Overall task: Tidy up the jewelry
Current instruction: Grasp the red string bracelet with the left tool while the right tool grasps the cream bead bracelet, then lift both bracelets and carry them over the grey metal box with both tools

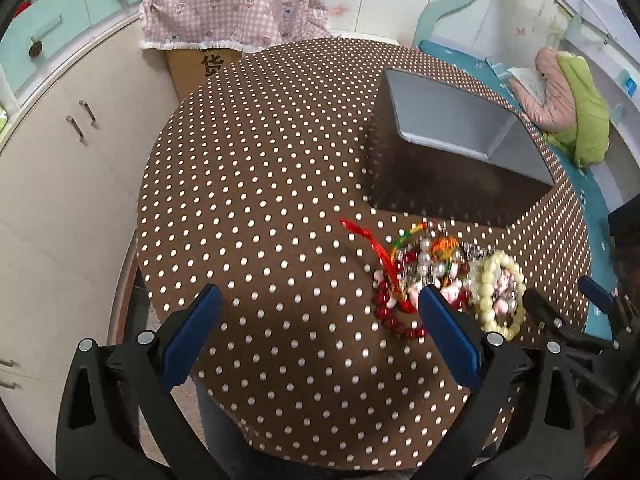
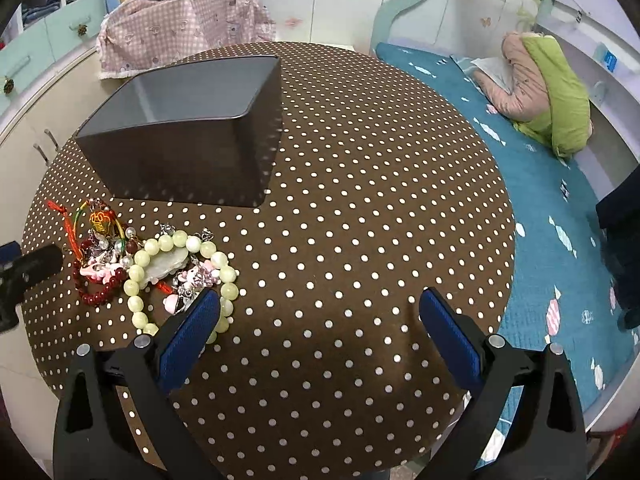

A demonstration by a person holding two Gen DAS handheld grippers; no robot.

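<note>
Right wrist view: jewelry pile (image 2: pixel 152 264) near tabletop's (image 2: pixel 360 200) left edge, long axis roughly left-right, red cord end (image 2: pixel 54 206) pointing toward that edge; strands too tangled to separate. Grey box (image 2: pixel 188 120) just behind. Right gripper (image 2: pixel 316 304) and left gripper (image 1: pixel 320 300) both spread wide, empty.

Glossy beads (image 2: pixel 180 280); matt grey box (image 2: pixel 192 160); dotted cloth tabletop (image 2: pixel 360 200).

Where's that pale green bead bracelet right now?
The pale green bead bracelet lies on the polka-dot table, at the right edge of the jewelry pile, in front of the grey box; the right gripper's left finger overlaps it.
</note>
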